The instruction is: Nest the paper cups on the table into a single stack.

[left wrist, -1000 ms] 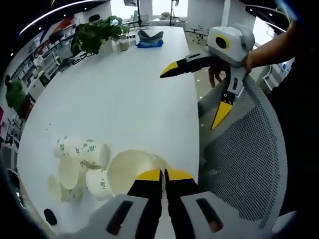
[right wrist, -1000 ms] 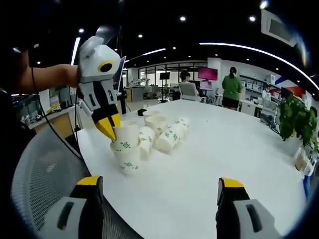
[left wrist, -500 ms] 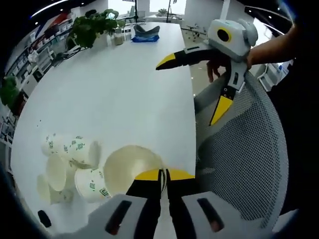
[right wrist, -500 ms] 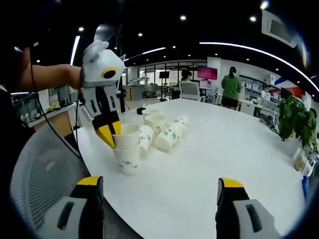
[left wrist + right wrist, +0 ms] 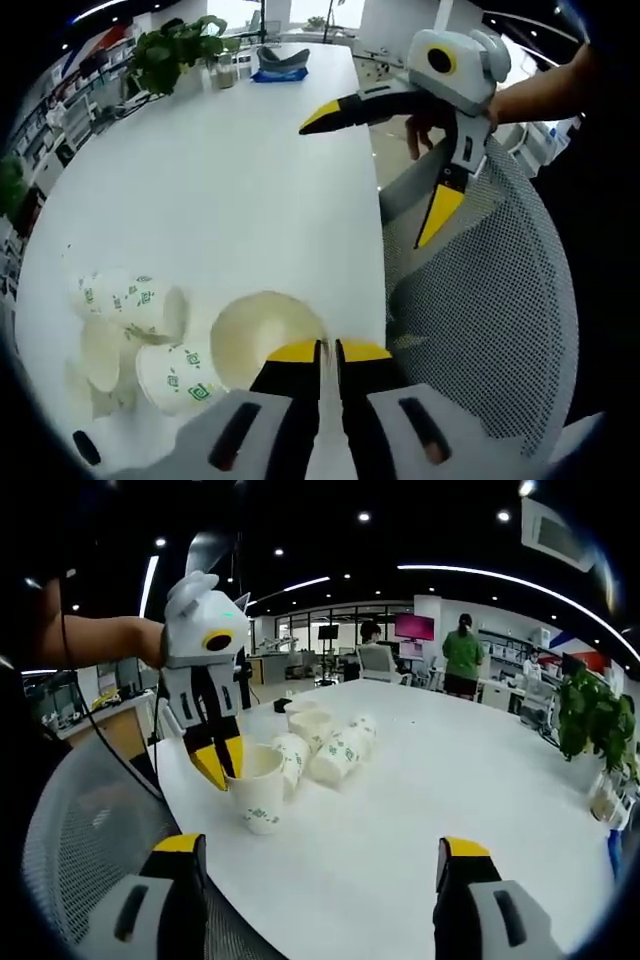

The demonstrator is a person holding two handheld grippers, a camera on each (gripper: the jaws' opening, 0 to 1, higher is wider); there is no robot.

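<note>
Left gripper view: left gripper [image 5: 321,350] had its jaws pinched together on the near rim of an upright paper cup [image 5: 262,335], likely to steady and seat it in a stack. Loose cups [image 5: 125,305] lay on their sides just beside it on the white table [image 5: 240,170]. Right gripper [image 5: 400,150] hung over the table edge by a mesh chair [image 5: 490,310], jaws spread wide, holding nothing.

Right gripper view: right gripper [image 5: 315,865], wide apart and empty, faced the held cup [image 5: 255,785]. Left gripper [image 5: 217,763] clamped its rim; tipped cups [image 5: 335,745] lay behind, near it.
</note>
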